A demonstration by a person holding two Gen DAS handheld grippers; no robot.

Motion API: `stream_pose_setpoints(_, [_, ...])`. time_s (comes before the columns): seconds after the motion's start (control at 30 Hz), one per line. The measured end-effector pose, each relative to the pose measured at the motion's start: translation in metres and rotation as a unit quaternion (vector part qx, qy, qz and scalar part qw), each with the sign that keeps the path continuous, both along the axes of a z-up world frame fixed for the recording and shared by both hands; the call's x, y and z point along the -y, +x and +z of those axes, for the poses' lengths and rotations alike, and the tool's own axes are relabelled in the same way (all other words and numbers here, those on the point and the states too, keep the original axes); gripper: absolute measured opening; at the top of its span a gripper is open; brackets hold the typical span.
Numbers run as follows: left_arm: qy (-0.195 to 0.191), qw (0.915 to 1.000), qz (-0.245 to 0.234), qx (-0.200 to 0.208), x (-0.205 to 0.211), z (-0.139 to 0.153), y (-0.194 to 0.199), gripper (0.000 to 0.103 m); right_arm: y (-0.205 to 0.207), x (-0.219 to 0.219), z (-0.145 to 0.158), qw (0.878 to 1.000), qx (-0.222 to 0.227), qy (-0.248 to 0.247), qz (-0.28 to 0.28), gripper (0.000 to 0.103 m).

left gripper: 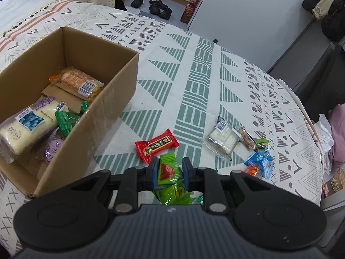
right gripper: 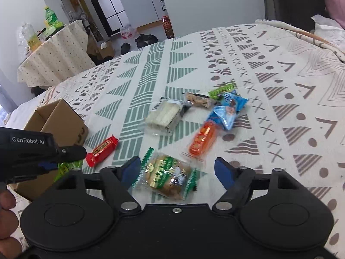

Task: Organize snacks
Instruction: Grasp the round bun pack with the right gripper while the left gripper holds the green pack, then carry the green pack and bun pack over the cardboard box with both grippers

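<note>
My left gripper (left gripper: 170, 173) is shut on a green snack packet (left gripper: 168, 170), just above the patterned bedspread, right of the cardboard box (left gripper: 120, 82). The box holds several snacks, among them a white roll (left gripper: 28, 127) and an orange cracker pack (left gripper: 77, 82). A red candy bar (left gripper: 156, 145) lies just ahead of the left gripper. My right gripper (right gripper: 177, 170) is open, with a green-edged round pastry packet (right gripper: 166, 176) between its fingers on the bed. The left gripper (right gripper: 49, 166) also shows in the right wrist view, beside the box (right gripper: 56, 116).
More snacks lie on the bedspread: a white cake pack (right gripper: 163, 114), a brown biscuit pack (right gripper: 198, 100), blue packets (right gripper: 228, 110), an orange packet (right gripper: 201, 140), a green stick (right gripper: 222, 90). A cloth-covered side table (right gripper: 56, 51) with bottles stands beyond the bed.
</note>
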State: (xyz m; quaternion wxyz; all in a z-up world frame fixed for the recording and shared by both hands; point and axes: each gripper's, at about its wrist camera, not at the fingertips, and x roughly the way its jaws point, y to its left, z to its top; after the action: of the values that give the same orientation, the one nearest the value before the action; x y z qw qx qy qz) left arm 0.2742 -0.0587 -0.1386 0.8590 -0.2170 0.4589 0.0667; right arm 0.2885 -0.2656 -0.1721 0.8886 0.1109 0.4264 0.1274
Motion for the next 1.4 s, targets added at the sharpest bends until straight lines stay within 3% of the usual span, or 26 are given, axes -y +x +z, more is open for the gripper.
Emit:
stream_pose_setpoints(0.13, [-0.002, 1.0, 0.009, 0.0, -0.005, -0.001, 0.003, 0.022, 0.004, -0.018, -0.013, 1.0, -0.015, -0.013, 0.006, 0.076])
stream_pose_setpoints(0.27, [-0.002, 0.9999, 0.014, -0.007, -0.008, -0.005, 0.007, 0.022, 0.006, -0.033, -0.019, 0.999, -0.015, -0.035, 0.008, 0.085])
stream_pose_setpoints(0.43, [-0.001, 0.9998, 0.016, -0.015, -0.008, -0.01, 0.011, 0.022, 0.012, -0.041, -0.031, 0.998, -0.025, -0.054, 0.001, 0.086])
stream_pose_setpoints(0.53, [0.001, 0.9998, 0.014, -0.016, -0.006, -0.011, 0.013, 0.022, 0.01, -0.046, -0.033, 0.996, -0.013, -0.083, 0.011, 0.08])
stream_pose_setpoints(0.57, [0.001, 0.9998, 0.014, -0.016, -0.005, -0.011, 0.013, 0.022, 0.009, -0.045, -0.033, 0.996, -0.012, -0.085, 0.013, 0.073])
stream_pose_setpoints(0.77, [0.005, 0.9999, 0.012, -0.007, -0.005, -0.005, 0.01, 0.022, 0.009, -0.034, -0.021, 0.997, -0.015, -0.069, 0.01, 0.059])
stream_pose_setpoints(0.83, [0.006, 0.9999, 0.011, -0.003, -0.006, -0.002, 0.008, 0.022, 0.009, -0.033, -0.017, 0.998, -0.016, -0.063, 0.007, 0.05])
stream_pose_setpoints(1.07, [-0.003, 0.9998, 0.017, 0.008, -0.016, 0.01, 0.002, 0.022, 0.005, -0.035, -0.005, 0.998, -0.006, -0.066, 0.007, 0.049])
stream_pose_setpoints(1.4, [-0.009, 0.9986, 0.034, 0.04, -0.037, 0.038, -0.009, 0.022, -0.005, -0.044, 0.035, 0.997, 0.034, -0.065, 0.001, 0.049])
